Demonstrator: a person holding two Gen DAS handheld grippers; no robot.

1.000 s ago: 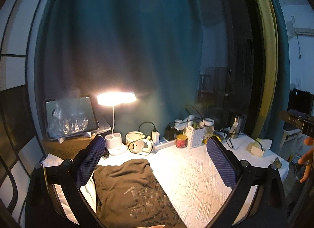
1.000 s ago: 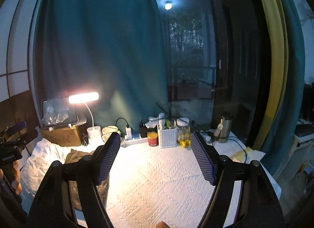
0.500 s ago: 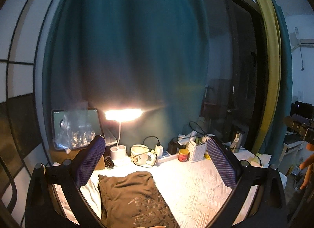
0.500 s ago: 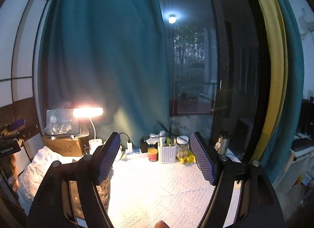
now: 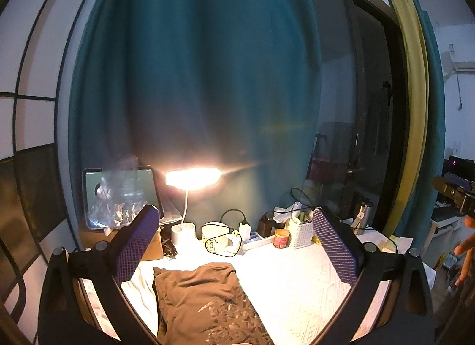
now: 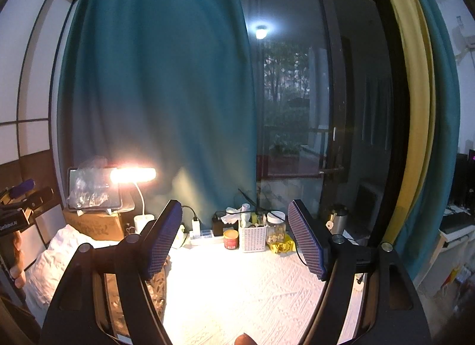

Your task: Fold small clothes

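Behind white tablecloth (image 6: 237,285), white basket (image 6: 252,238) holds upright items.

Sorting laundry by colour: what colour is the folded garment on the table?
Brown garment, with a pale print; clearest in the left wrist view.

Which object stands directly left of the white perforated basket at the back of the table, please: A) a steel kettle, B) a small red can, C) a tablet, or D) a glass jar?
B: the small red can stands immediately left of the white basket.
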